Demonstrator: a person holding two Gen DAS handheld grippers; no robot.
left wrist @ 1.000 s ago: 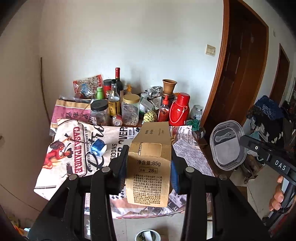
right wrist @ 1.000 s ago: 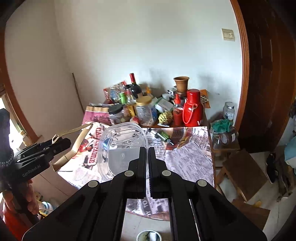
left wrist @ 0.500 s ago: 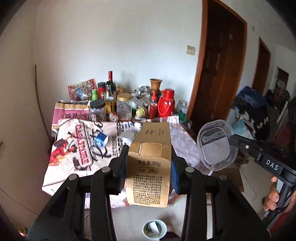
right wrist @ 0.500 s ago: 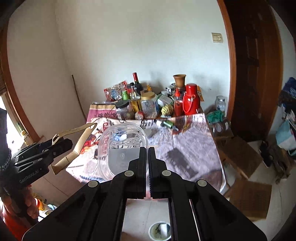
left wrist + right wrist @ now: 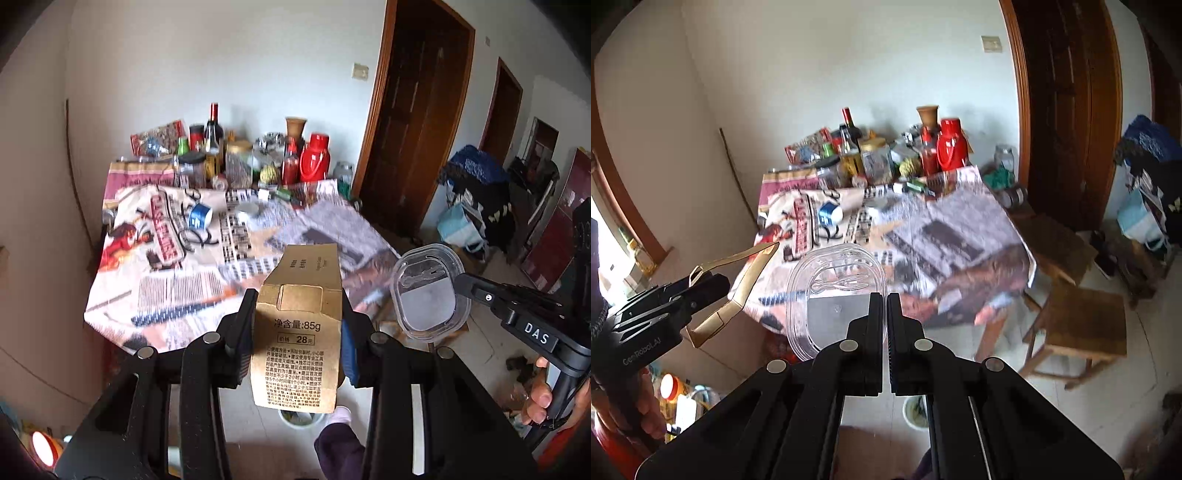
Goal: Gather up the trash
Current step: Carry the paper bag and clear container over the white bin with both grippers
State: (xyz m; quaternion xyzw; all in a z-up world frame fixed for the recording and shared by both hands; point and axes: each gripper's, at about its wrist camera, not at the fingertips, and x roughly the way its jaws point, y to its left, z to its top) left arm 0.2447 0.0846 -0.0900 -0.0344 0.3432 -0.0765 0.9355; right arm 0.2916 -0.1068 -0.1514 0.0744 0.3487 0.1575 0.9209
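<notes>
My left gripper [image 5: 298, 325] is shut on a flattened brown paper box [image 5: 301, 332] printed with "85g", held in the air in front of the table. It also shows in the right wrist view [image 5: 738, 284], at the left. My right gripper [image 5: 885, 306] is shut on a clear plastic container lid [image 5: 834, 291], also in the air; the lid shows at the right of the left wrist view [image 5: 428, 295]. A small white bin [image 5: 916, 411] with trash stands on the floor below both grippers, and its rim shows under the box [image 5: 301, 419].
A table covered in newspaper [image 5: 207, 266] holds a blue can [image 5: 199, 218], bottles, jars and a red thermos [image 5: 314, 158] at the back. Wooden stools [image 5: 1078, 325] stand to the right. Dark wooden doors [image 5: 417, 122] and bags fill the right side.
Both grippers have pulled back and away from the table with the box and lid still held. The table looks smaller and farther, and more floor and the bin come into view.
</notes>
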